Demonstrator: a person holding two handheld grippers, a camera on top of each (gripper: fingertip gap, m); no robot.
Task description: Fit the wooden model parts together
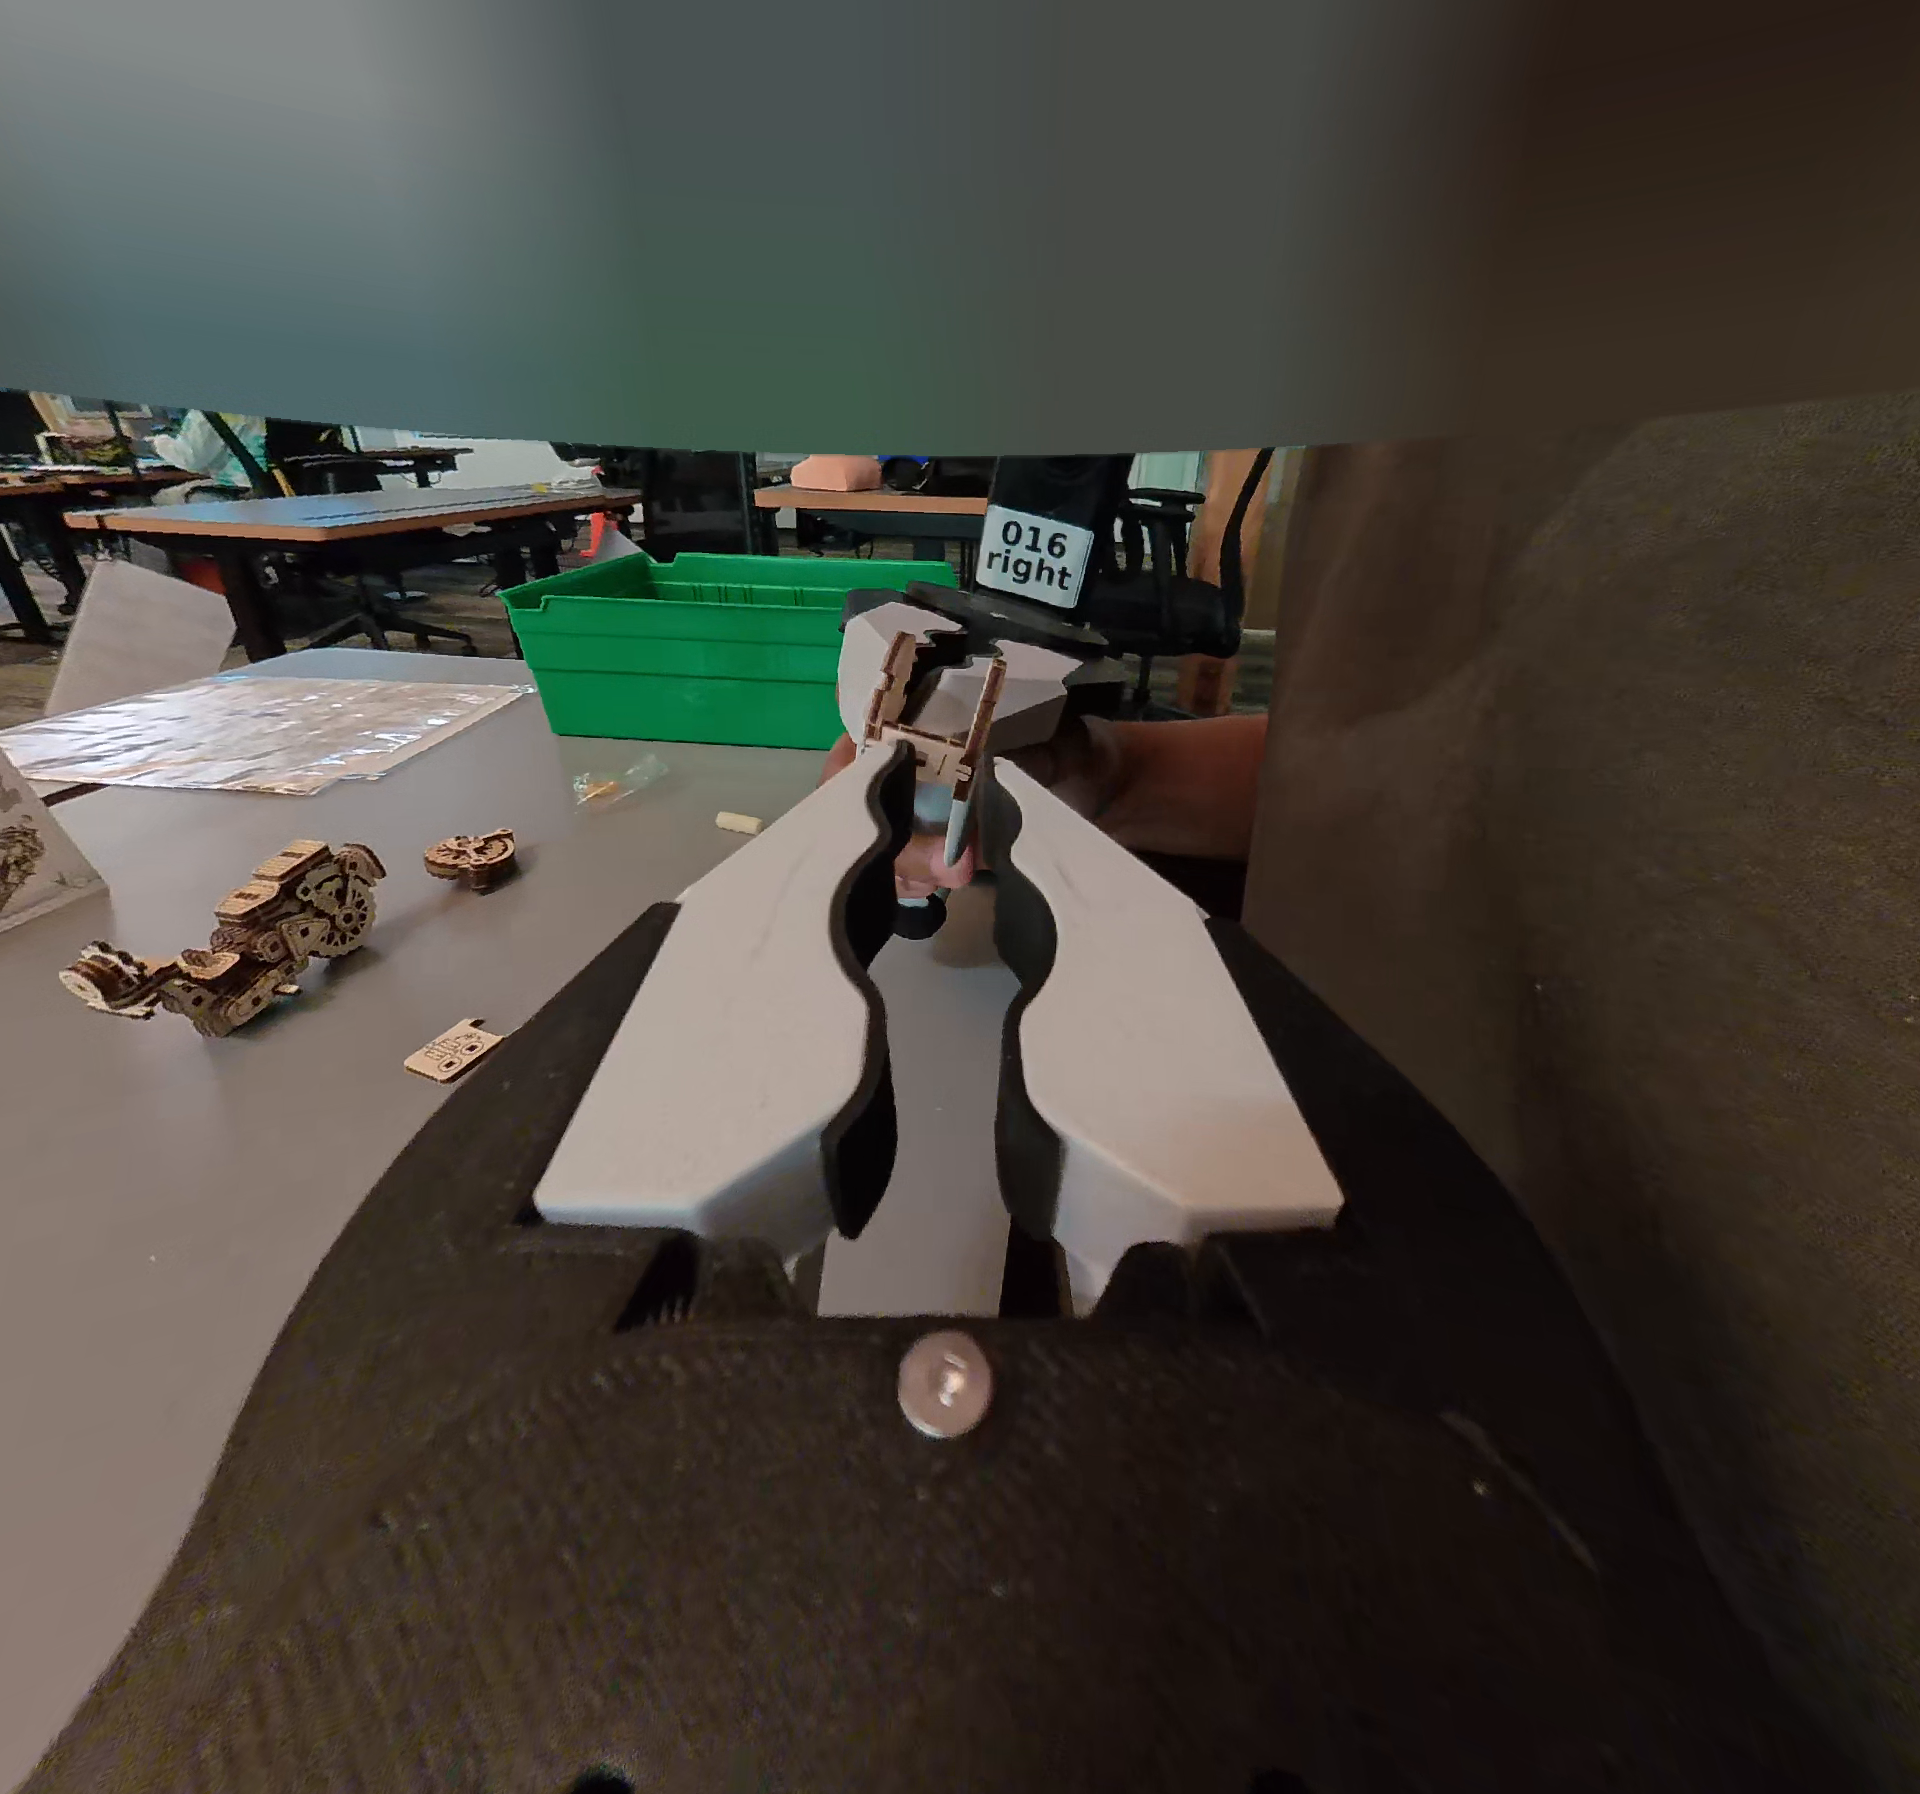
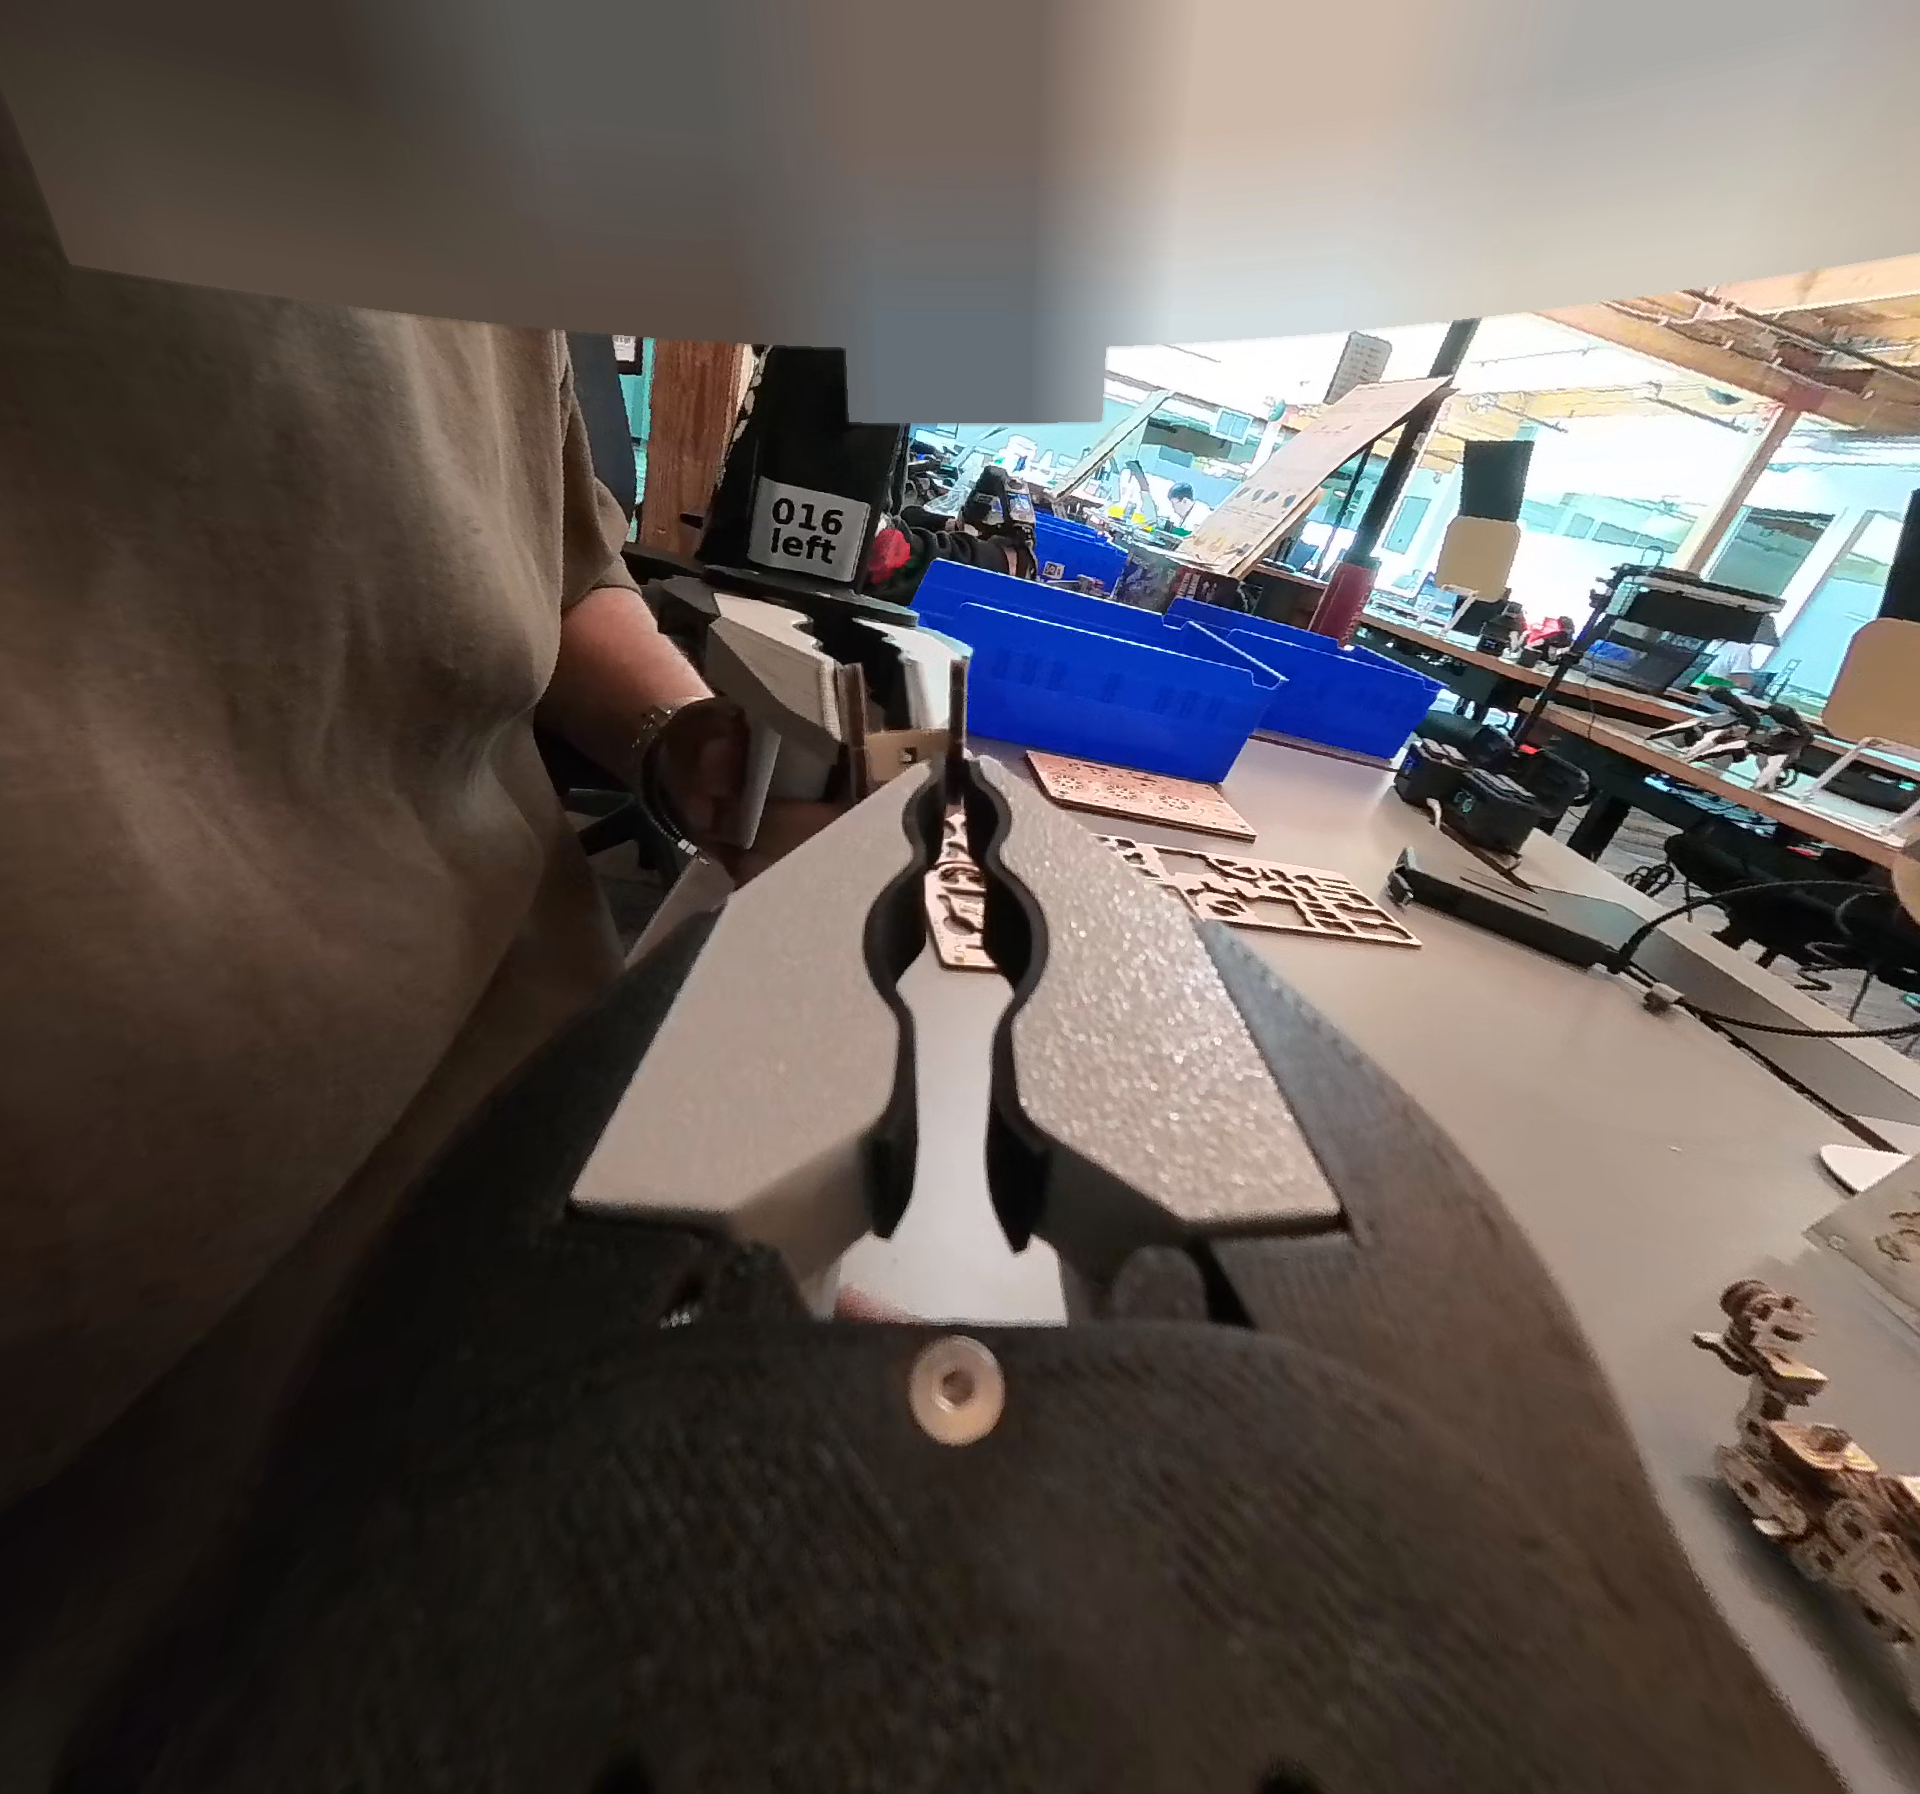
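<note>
In the left wrist view my left gripper (image 1: 935,762) is shut on a small U-shaped wooden frame part (image 1: 930,718), held above the grey table (image 1: 312,1225). My right gripper (image 1: 951,679) faces it from beyond, touching the frame. In the right wrist view my right gripper (image 2: 951,773) is shut on a thin flat part (image 2: 954,705), seen edge-on and standing up from its tips. The left gripper (image 2: 862,695) is just beyond with the wooden frame part (image 2: 883,747) against that thin part. How the parts join is hidden.
A wooden motorcycle model (image 1: 301,903), a wooden wheel (image 1: 473,856) and a small flat piece (image 1: 452,1048) lie left. A green bin (image 1: 707,643) stands behind. Blue bins (image 2: 1091,695), punched wood sheets (image 2: 1257,897) and a black device (image 2: 1507,897) lie right. A person's torso (image 2: 260,705) is close. The tips of both grippers are at nearly the same place. Left tips and right tips are each some 30 cm from the wooden motorcycle model (image 1: 301,903).
</note>
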